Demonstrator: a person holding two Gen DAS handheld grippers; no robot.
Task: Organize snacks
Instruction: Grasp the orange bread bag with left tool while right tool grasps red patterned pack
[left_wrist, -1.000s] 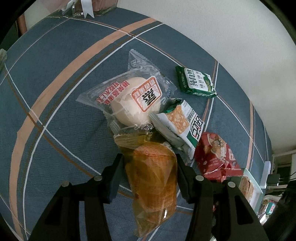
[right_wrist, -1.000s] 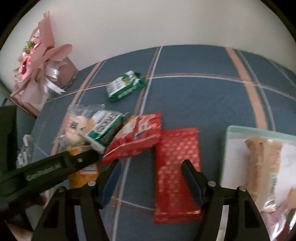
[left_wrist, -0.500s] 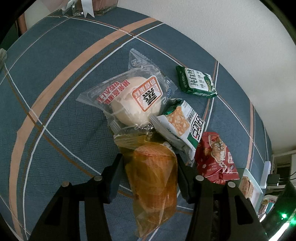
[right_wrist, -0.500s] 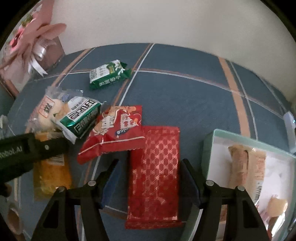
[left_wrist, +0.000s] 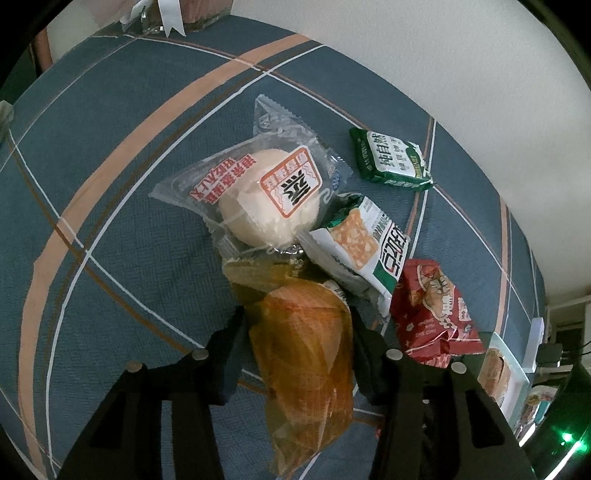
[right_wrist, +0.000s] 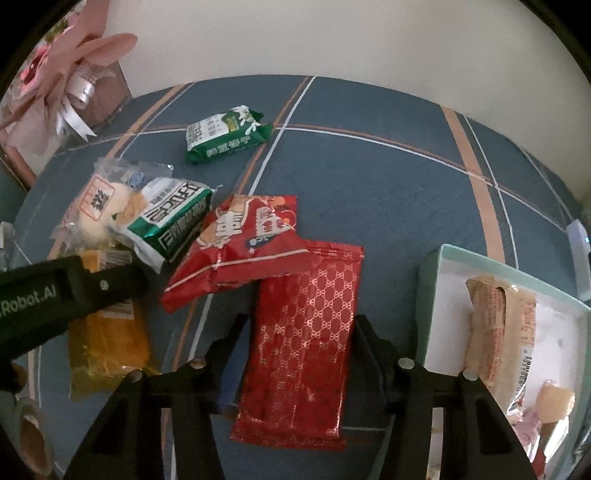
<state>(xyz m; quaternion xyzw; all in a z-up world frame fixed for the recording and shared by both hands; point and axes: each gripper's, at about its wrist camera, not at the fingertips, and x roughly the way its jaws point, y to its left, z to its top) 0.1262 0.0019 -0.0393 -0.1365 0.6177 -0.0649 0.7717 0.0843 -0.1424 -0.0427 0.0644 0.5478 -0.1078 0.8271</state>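
Observation:
In the left wrist view my left gripper (left_wrist: 297, 332) straddles an orange bread packet (left_wrist: 306, 354) on the blue plaid cloth. Its jaws are closing and the pads touch the packet's sides. In the right wrist view my right gripper (right_wrist: 301, 332) stands over a red patterned packet (right_wrist: 303, 339). Its jaws are closing too, with the pads at the packet's long edges. A red snack bag (right_wrist: 243, 240) overlaps that packet's top corner. Beside it lie a green-and-white packet (right_wrist: 170, 221), a clear-wrapped bun (left_wrist: 269, 199) and a green milk-biscuit packet (right_wrist: 225, 133).
A mint-green box (right_wrist: 430, 295) at the right holds a tan wrapped bar (right_wrist: 498, 325) and other snacks. A pink gift bouquet (right_wrist: 62, 85) stands at the far left by the white wall. One finger (right_wrist: 92, 284) of the left gripper reaches in from the left.
The right gripper has swung and centred over the red patterned packet, and its jaws have narrowed onto it. The left gripper stays around the orange packet, its jaws slightly narrower.

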